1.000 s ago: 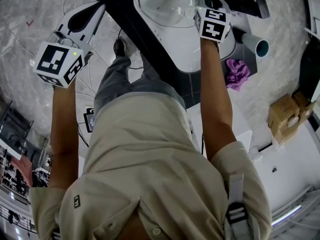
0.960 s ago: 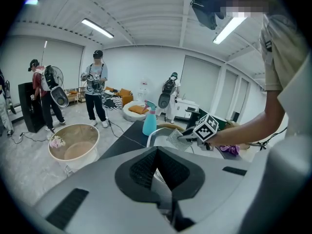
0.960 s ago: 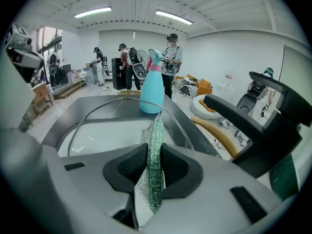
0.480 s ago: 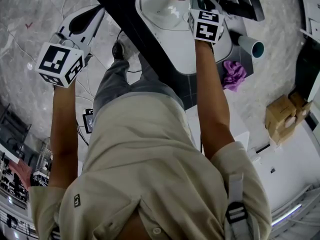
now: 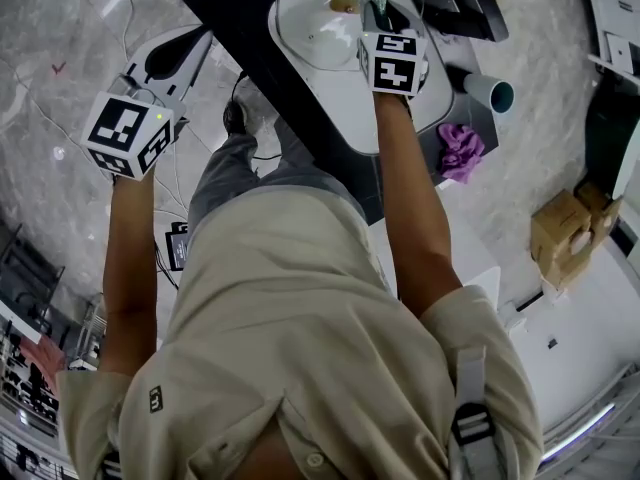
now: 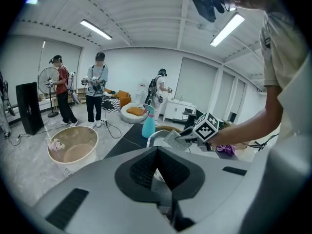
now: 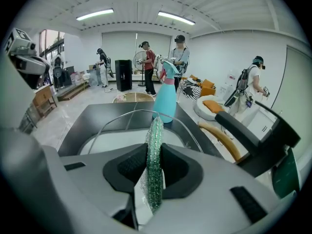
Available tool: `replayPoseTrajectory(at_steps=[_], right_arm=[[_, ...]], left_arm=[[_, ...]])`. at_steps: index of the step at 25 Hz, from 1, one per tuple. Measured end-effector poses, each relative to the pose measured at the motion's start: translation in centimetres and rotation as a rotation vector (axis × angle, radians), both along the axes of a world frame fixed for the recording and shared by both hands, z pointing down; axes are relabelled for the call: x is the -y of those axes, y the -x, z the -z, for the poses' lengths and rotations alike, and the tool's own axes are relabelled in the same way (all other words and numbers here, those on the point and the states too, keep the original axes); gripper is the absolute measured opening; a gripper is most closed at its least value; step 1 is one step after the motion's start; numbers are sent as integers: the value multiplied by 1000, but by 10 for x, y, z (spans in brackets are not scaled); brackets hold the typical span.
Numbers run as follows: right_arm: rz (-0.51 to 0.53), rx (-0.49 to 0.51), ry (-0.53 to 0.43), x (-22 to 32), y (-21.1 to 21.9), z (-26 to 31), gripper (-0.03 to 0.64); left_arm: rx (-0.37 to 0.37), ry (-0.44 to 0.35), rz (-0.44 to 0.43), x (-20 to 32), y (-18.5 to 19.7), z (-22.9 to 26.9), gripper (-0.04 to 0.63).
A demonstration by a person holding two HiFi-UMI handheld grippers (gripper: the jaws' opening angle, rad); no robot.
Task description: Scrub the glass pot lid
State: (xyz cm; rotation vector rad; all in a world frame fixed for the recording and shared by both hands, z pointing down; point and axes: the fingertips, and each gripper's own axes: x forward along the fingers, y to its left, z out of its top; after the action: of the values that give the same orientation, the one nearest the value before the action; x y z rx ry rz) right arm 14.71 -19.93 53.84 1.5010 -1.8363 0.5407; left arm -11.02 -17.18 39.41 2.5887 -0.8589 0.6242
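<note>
right gripper (image 5: 372, 16) has shifted left, further over the white basin (image 5: 405, 118), since a second ago. left gripper (image 5: 188, 46) has barely moved. it hangs over the grey floor (image 5: 60, 28), well apart from the black table (image 5: 245, 38).

right jaws are clenched on a green-and-silver scrub pad (image 7: 155, 165). it stands edge-on between them and pokes out past the tips. left jaws are closed together with nothing between them.

glass pot lid (image 7: 124, 133) is in the basin, just ahead of the scrub pad, and its thin metal rim shows as an arc. whether scrub pad and lid touch cannot be made out.

teal spray bottle (image 7: 165, 101) stands upright on the table beyond the basin. curved wooden handle (image 7: 222, 139) lies right of the lid. purple cloth (image 5: 460, 153) lies right of the basin, near the person's right forearm.
</note>
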Motion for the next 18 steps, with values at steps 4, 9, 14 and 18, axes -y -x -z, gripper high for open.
replayPoseTrajectory(at_steps=[4, 9, 14, 18], right_arm=[[-17, -6, -10, -3, -7, 12, 86], [-40, 2, -23, -9, -14, 22, 86], [-52, 19, -33, -17, -17, 32, 86], [-67, 31, -49, -24, -20, 44, 86]], left_arm=[[0, 0, -6, -4, 1, 4, 14], [5, 2, -15, -11, 0, 5, 14], [6, -6, -23, -15, -4, 14, 15], [3, -21, -34, -19, -8, 24, 15]])
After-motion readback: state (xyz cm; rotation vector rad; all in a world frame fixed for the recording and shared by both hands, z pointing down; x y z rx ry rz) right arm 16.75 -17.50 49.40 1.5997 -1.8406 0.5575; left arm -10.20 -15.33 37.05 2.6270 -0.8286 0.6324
